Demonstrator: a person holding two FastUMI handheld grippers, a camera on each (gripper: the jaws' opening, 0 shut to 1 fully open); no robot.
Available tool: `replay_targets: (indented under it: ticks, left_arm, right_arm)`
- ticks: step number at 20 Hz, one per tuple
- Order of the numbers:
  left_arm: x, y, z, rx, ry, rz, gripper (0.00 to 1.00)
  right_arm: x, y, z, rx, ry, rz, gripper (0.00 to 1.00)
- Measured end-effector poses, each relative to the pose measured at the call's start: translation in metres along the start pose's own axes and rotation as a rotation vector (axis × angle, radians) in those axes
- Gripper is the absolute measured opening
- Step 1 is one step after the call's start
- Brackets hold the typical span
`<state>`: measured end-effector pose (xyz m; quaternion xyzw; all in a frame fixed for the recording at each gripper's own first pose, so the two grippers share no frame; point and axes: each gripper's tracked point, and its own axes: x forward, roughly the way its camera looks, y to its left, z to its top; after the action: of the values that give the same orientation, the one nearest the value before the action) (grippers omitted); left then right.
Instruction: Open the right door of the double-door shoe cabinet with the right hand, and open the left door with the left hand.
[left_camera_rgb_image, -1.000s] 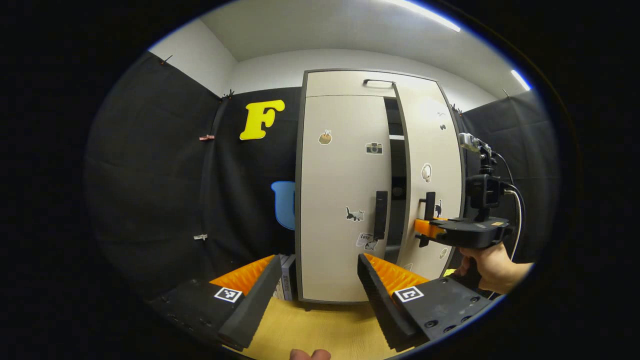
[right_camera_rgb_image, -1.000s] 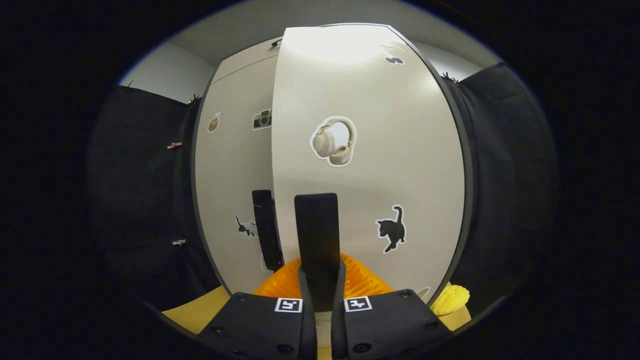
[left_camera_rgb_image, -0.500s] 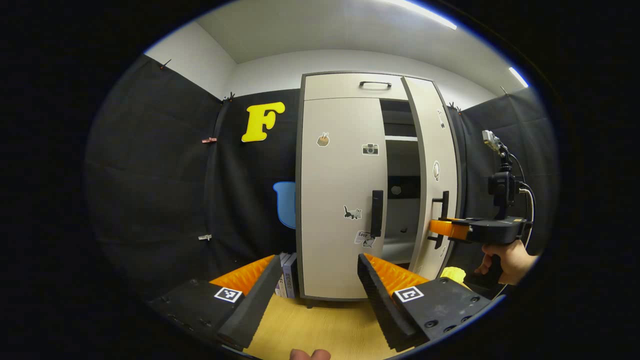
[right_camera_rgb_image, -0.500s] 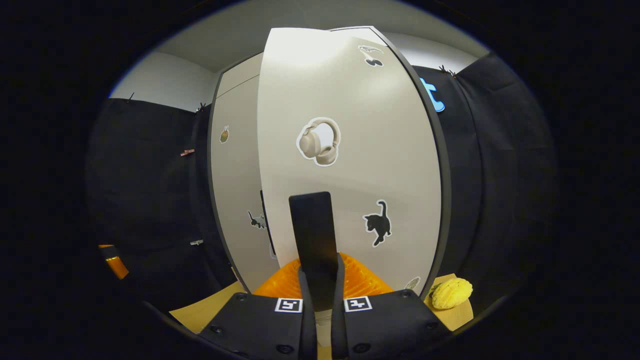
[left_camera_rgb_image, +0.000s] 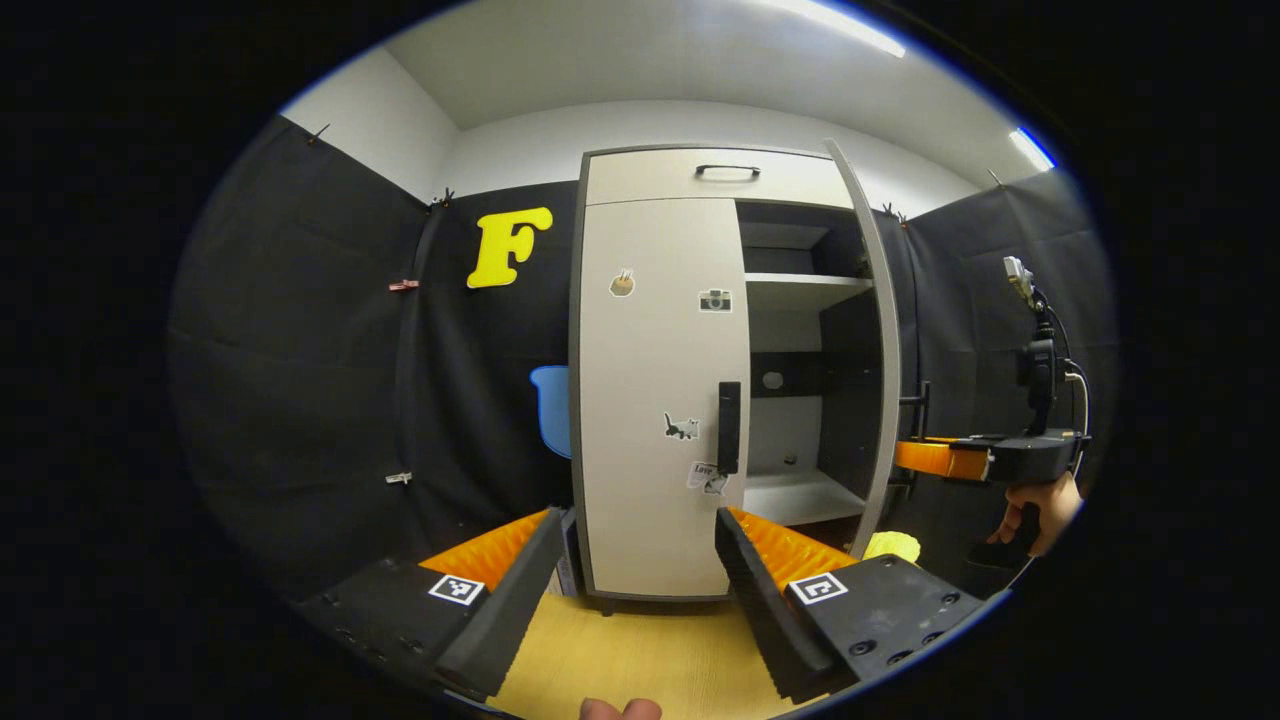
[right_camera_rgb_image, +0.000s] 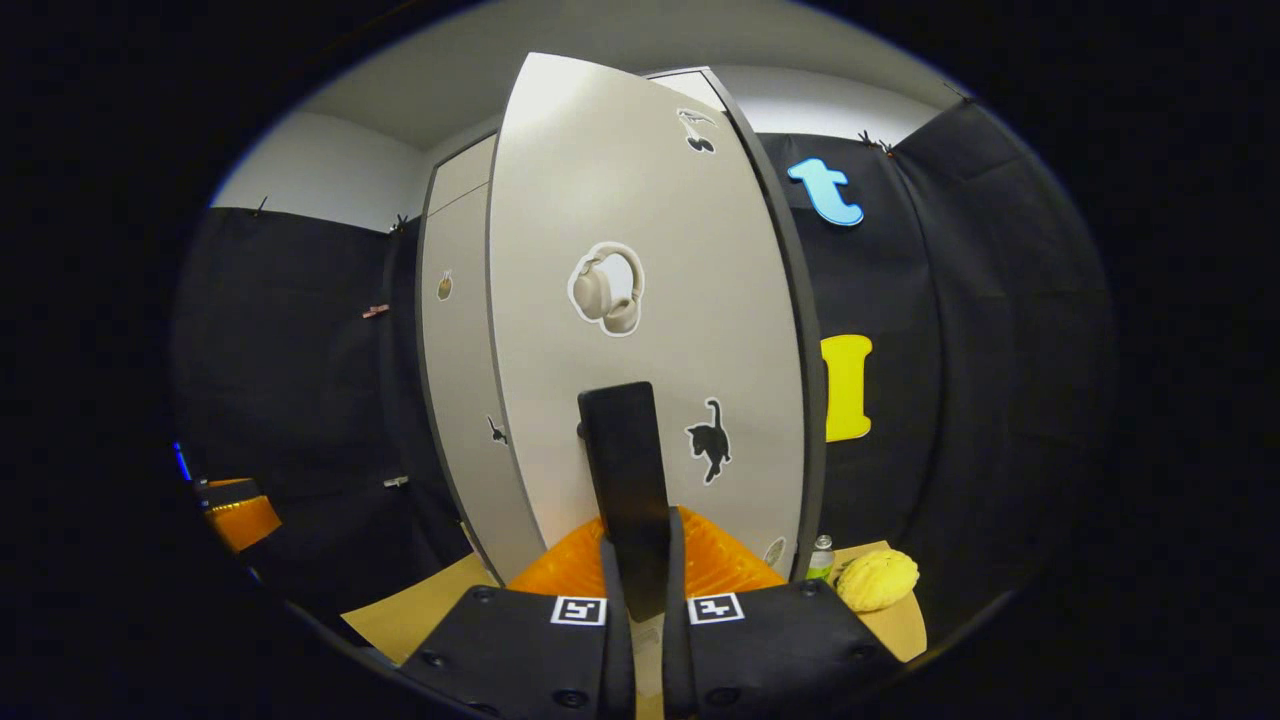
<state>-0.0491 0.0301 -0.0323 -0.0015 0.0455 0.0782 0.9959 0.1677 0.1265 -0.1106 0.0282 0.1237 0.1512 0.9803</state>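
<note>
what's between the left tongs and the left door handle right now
In the left gripper view, nothing: the open left tongs face the shut left door, its handle ahead, only bare door front and wooden floor between.

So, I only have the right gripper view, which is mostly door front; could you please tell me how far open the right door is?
Observer: The right door stands wide open, edge-on in the left gripper view, with shelves showing inside.
Operator: Thanks. My right gripper is shut on the right handle. Is the left door closed?
Observer: Yes, the left door sits flush and closed.
Operator: Is the left gripper on its handle?
Observer: No, the left gripper is open, short of the left handle.
</note>
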Motion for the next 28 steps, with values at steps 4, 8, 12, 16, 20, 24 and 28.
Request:
replay_targets:
  ticks: [4,8,12,16,20,24,28]
  left_arm:
    - [0.001,-0.01,0.003,0.008,-0.006,-0.025,0.95]
    - [0.005,-0.021,0.001,0.007,0.001,-0.052,0.95]
    - [0.007,-0.028,0.002,0.012,-0.001,-0.072,0.92]
    - [0.008,-0.038,0.004,0.007,-0.005,-0.095,0.95]
    - [0.009,-0.054,0.005,0.011,-0.007,-0.125,0.95]
    - [0.011,-0.073,0.006,0.02,-0.007,-0.159,0.95]
    - [0.014,-0.085,0.008,0.016,-0.008,-0.181,0.95]
  right_arm:
    - [-0.004,-0.011,0.003,-0.051,-0.002,-0.038,0.14]
    - [-0.011,-0.02,0.002,-0.063,0.016,-0.062,0.23]
    - [-0.015,-0.03,0.01,-0.049,-0.011,-0.113,0.23]
    - [-0.021,-0.048,0.011,-0.044,-0.012,-0.194,0.23]
    - [-0.035,-0.088,0.022,-0.073,-0.046,-0.344,0.27]
    - [-0.031,-0.063,0.014,0.035,-0.024,-0.242,0.34]
    - [-0.03,-0.067,0.019,-0.01,-0.044,-0.238,0.38]
